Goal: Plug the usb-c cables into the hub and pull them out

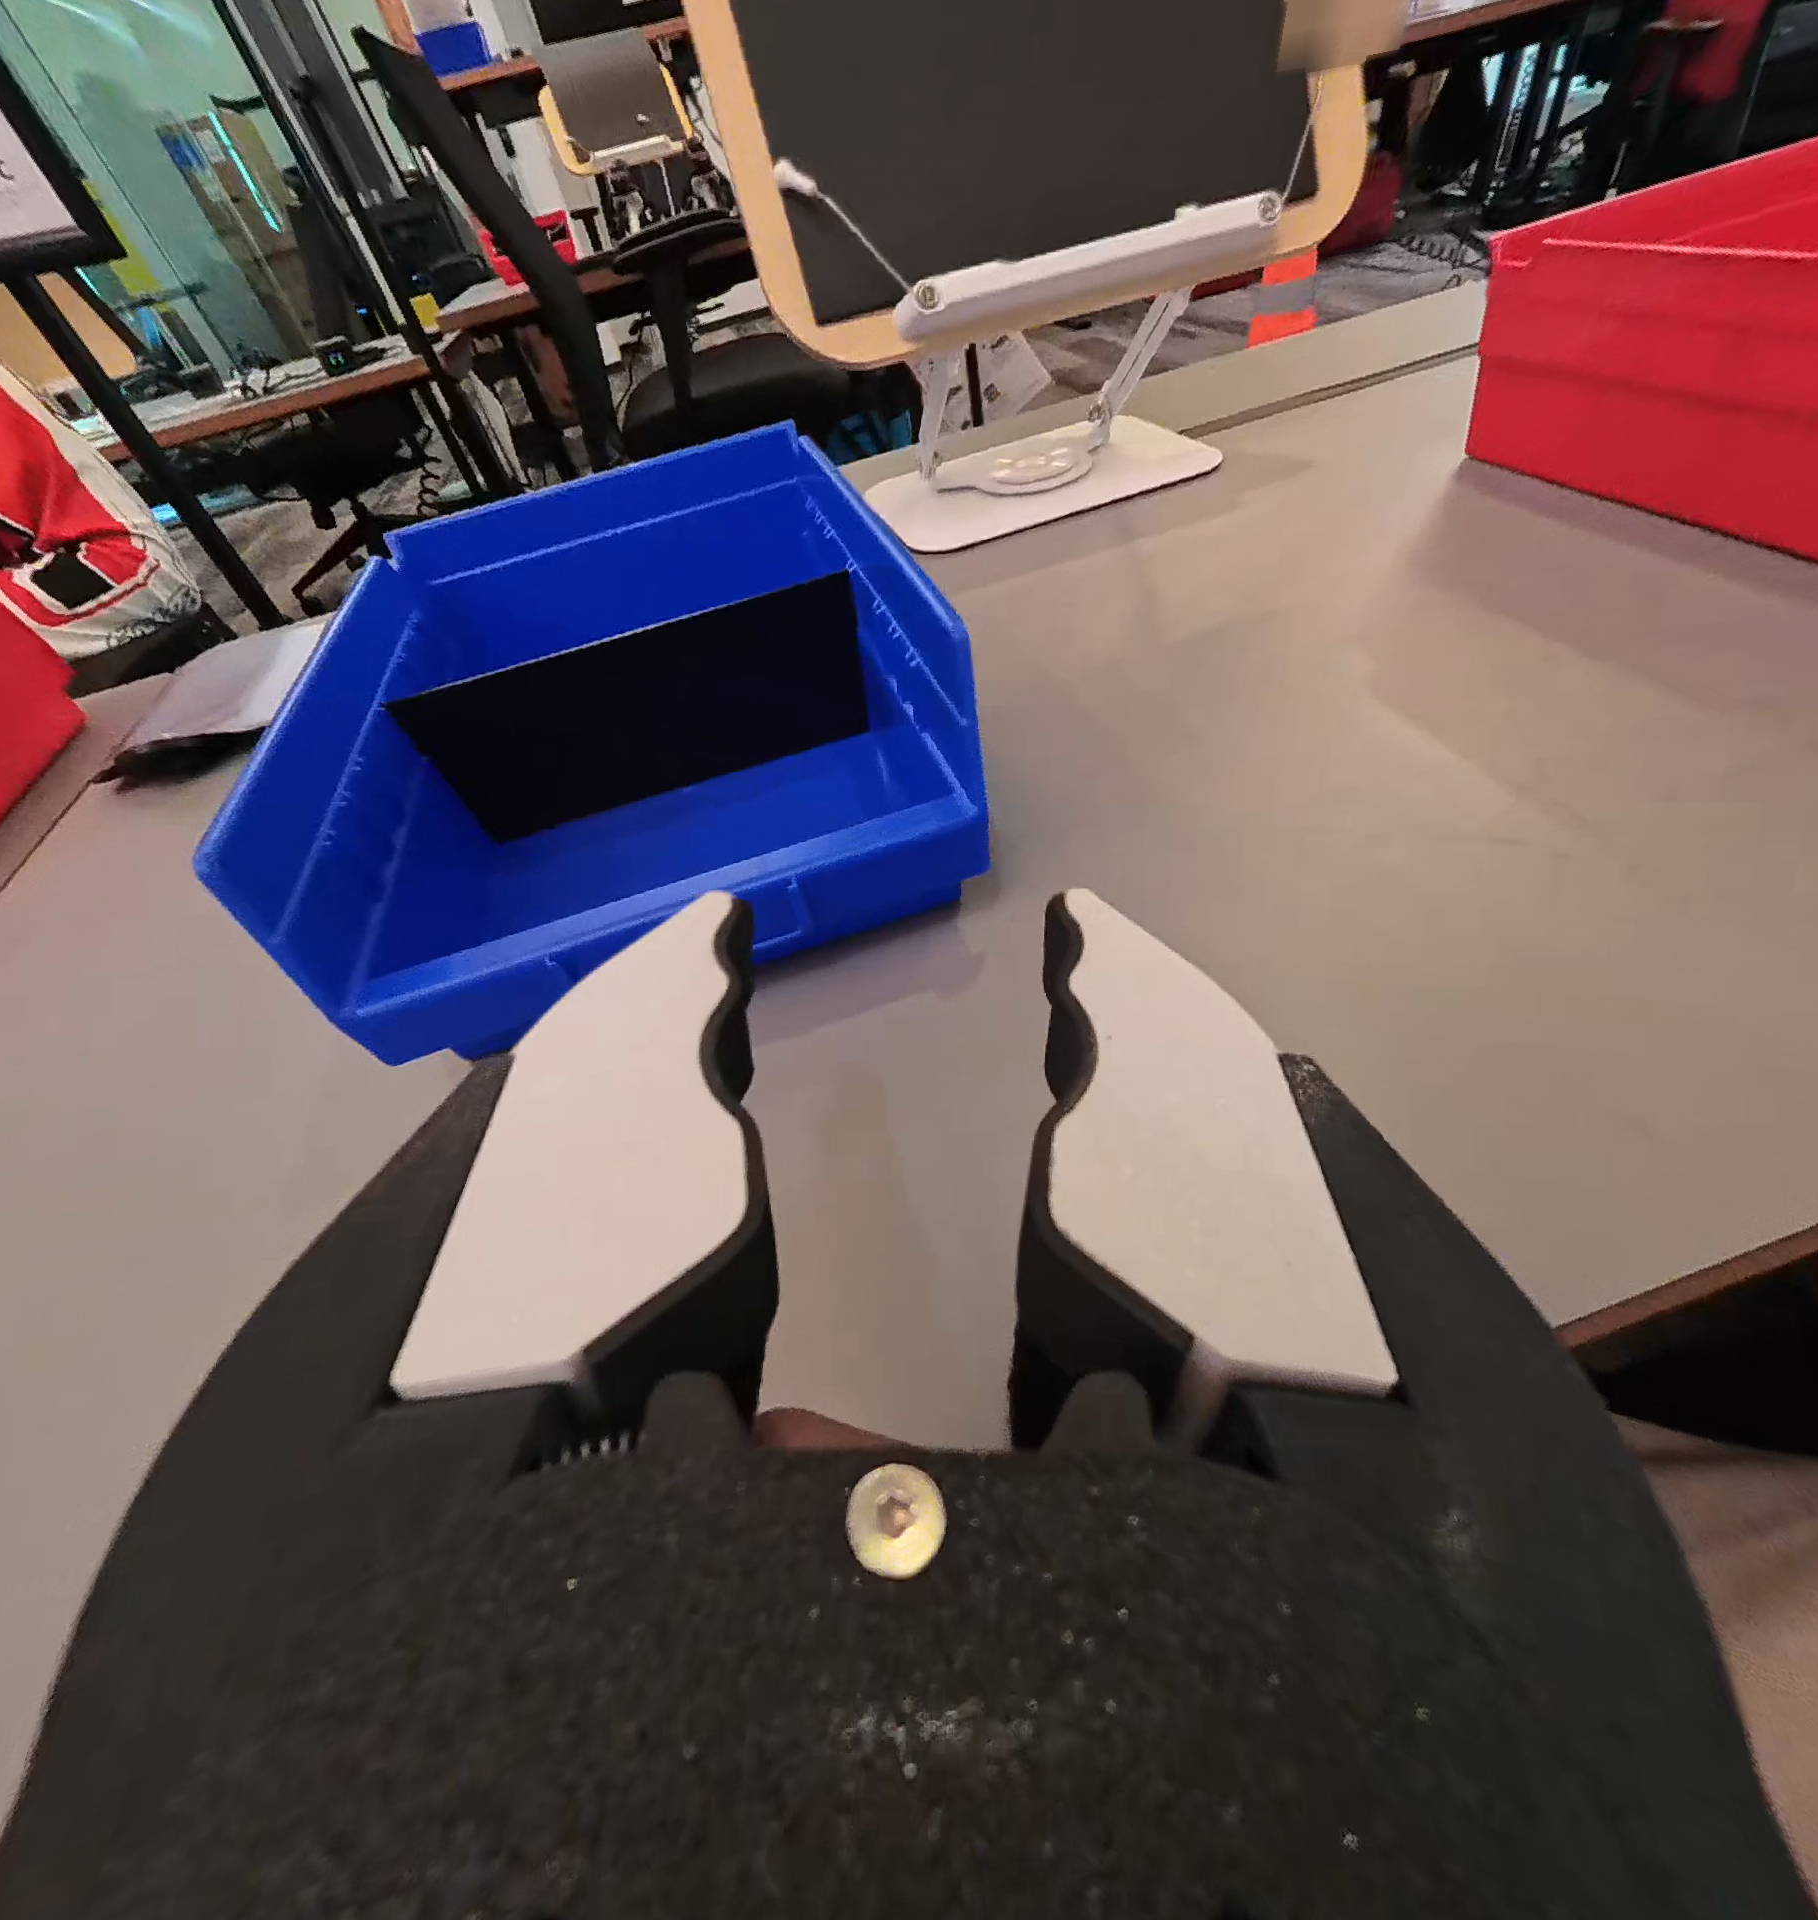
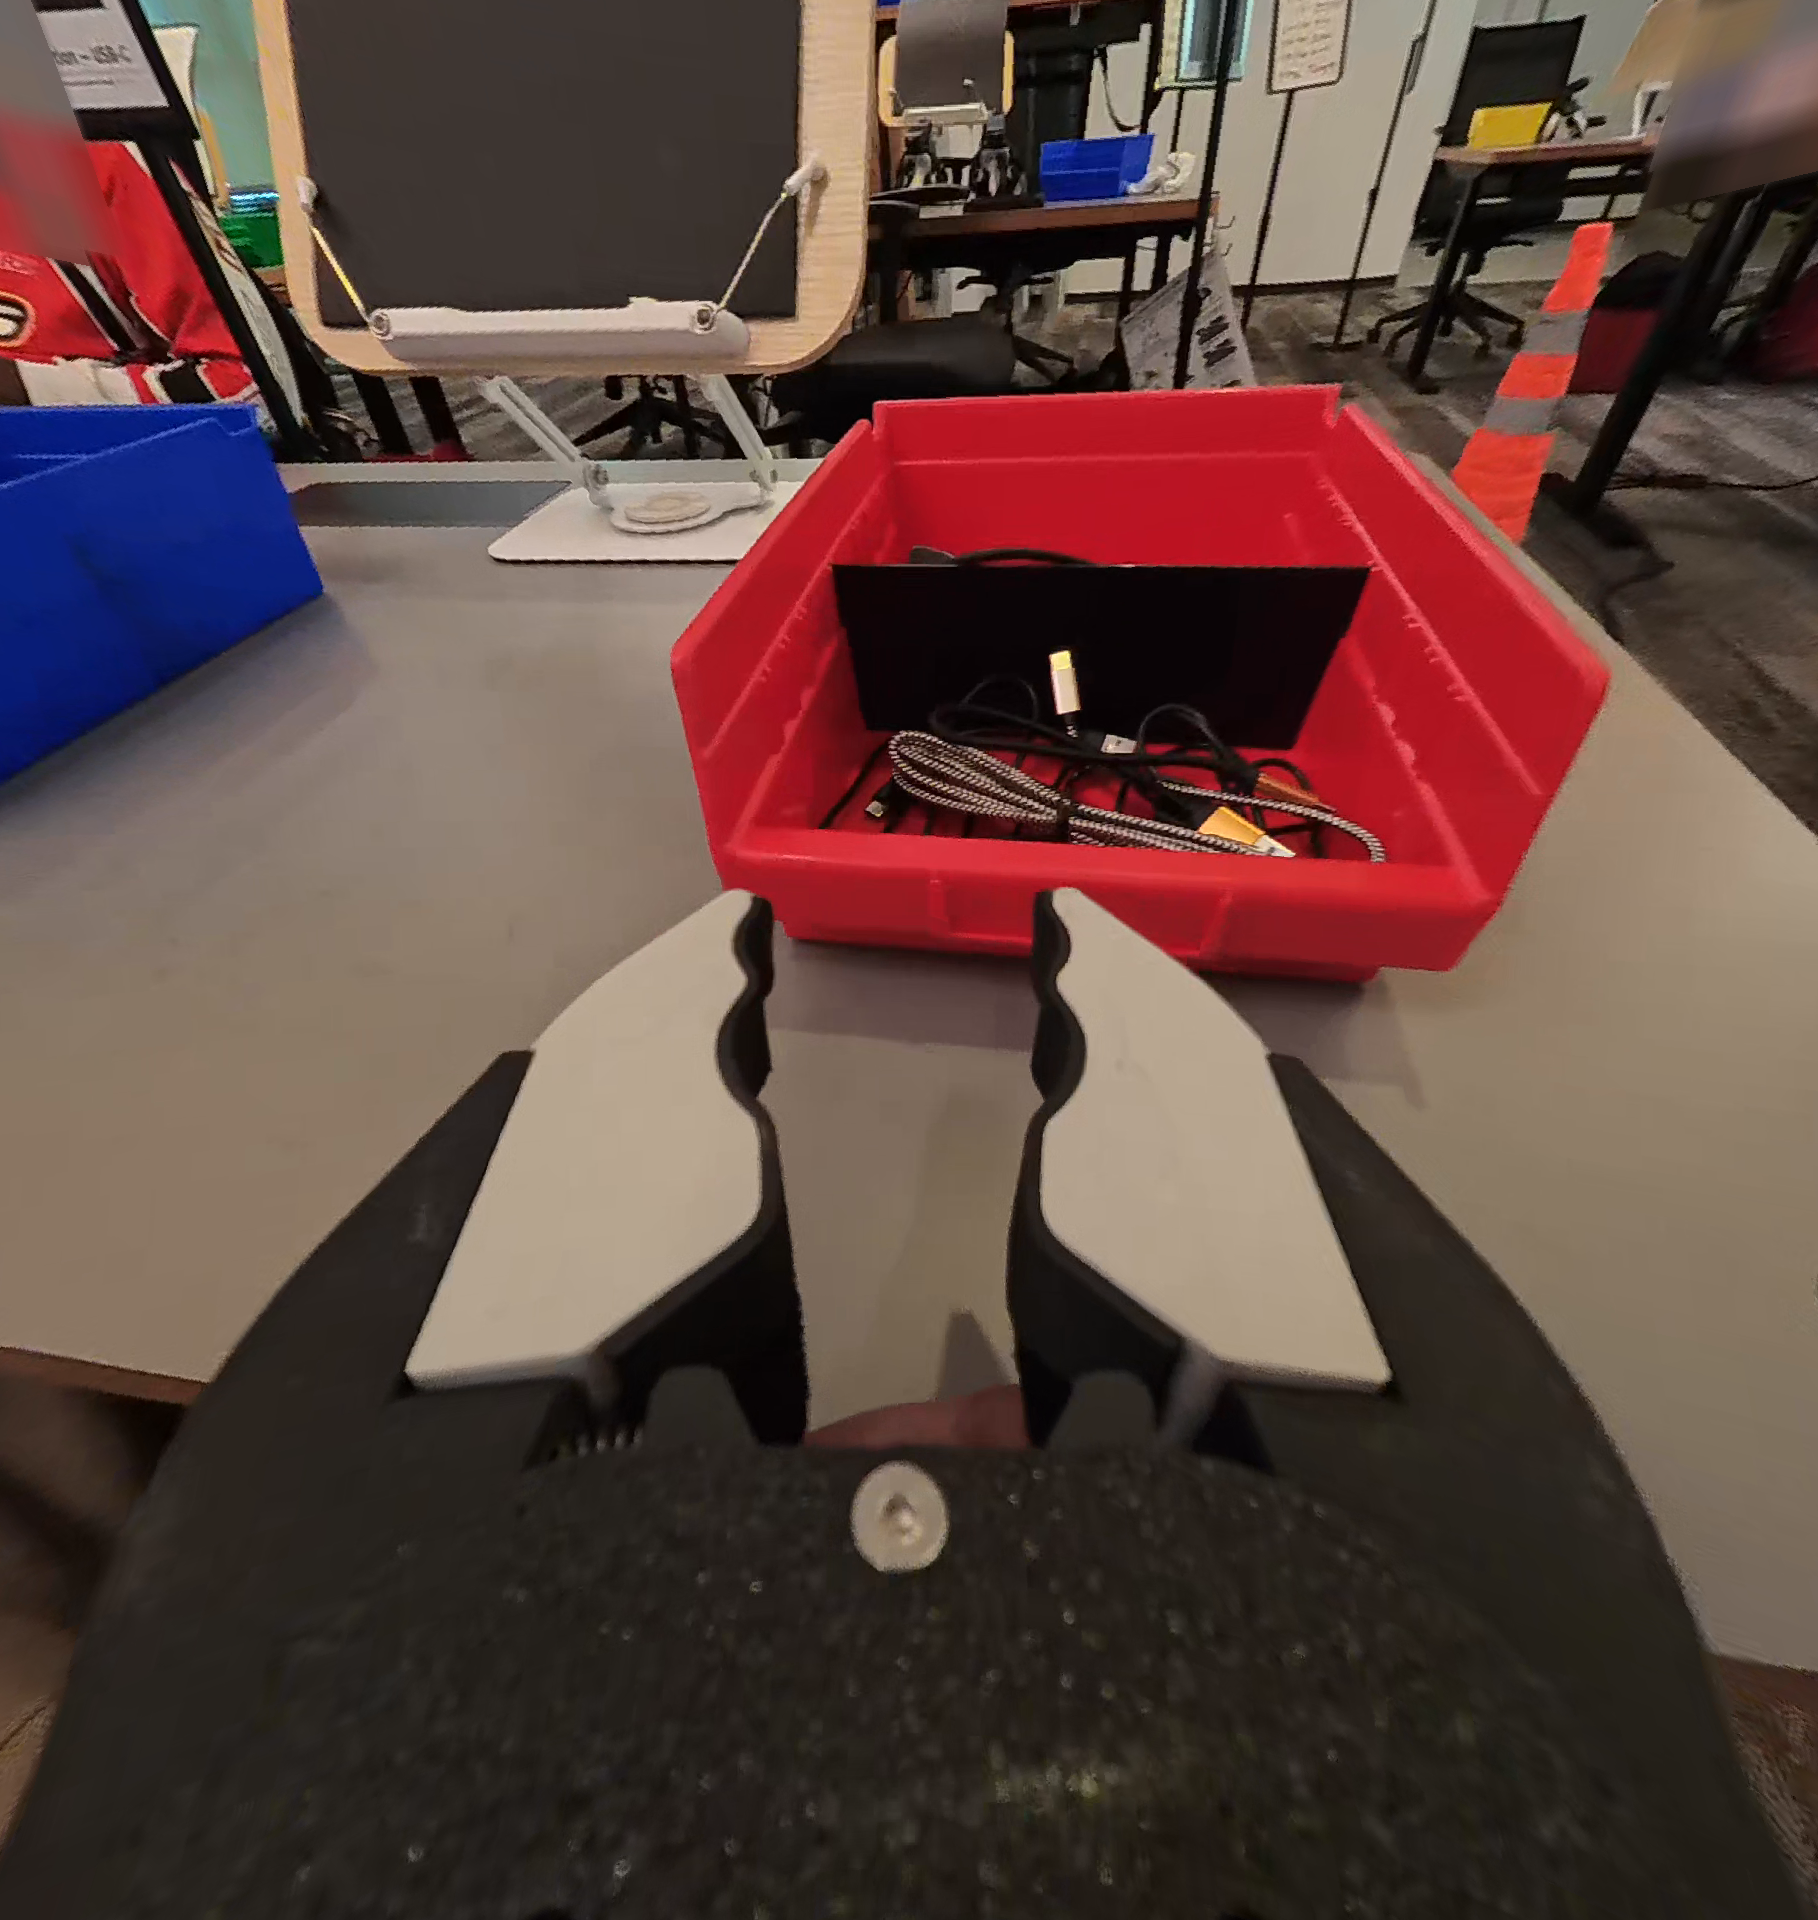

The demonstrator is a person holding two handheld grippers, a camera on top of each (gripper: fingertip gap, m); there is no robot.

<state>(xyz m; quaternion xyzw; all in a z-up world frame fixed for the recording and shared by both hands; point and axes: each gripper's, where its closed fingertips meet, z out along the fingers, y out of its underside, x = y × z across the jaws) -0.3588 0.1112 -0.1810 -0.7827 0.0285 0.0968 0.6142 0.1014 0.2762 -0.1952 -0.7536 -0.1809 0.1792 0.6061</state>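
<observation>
Both tools empty: left tool [image 1: 900, 914] and right tool [image 2: 900, 909] gape partway over the grey surface [image 2: 469, 831]. Cables [image 2: 1102, 779] lie tangled in the red bin [image 2: 1092, 904], near compartment. Light, floppy, likely to snag; best pinched at a stiff plug. No hub seen.

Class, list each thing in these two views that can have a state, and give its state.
Left hand-held gripper: open, empty.
Right hand-held gripper: open, empty.
Blue bin: upright, front compartment empty.
Red bin: upright, holding cables.
Cables: tangled, unplugged, in front of the black divider.
</observation>
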